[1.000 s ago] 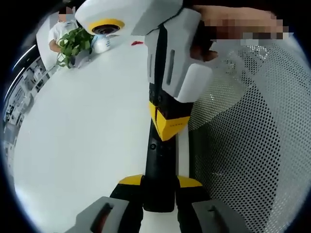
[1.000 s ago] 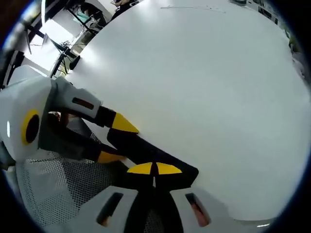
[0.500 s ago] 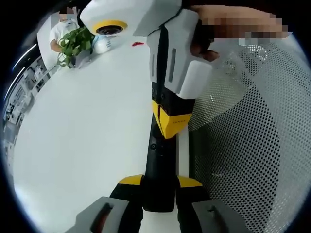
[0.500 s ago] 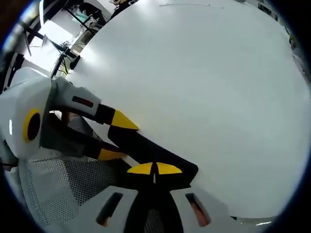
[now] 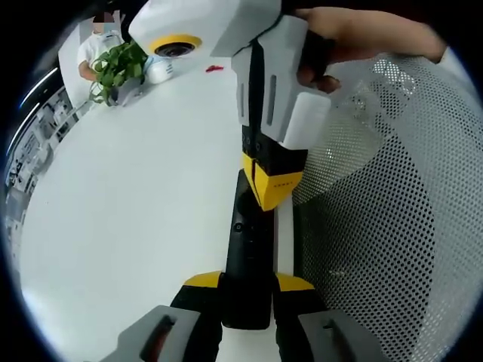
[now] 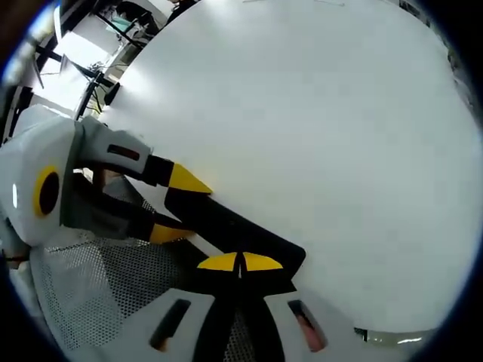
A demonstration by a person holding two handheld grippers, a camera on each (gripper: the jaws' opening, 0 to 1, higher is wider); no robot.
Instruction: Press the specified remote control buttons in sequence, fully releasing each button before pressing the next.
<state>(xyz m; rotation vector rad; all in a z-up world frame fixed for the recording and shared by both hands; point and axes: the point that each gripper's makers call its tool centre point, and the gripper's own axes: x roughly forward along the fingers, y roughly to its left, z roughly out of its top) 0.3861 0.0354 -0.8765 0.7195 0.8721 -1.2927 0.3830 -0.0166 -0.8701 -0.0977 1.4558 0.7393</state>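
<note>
Slim black remote (image 5: 247,264) lies clamped between the left tongs (image 5: 247,302); closed yellow-tipped right tongs (image 5: 270,197) touch its top face

The right tongs (image 5: 273,197) have a white plastic body with a grey recessed slot, a black middle part and yellow tips with small print. The left tongs (image 6: 176,207) are white with a red-marked dark slot and pointed yellow tips.
</note>
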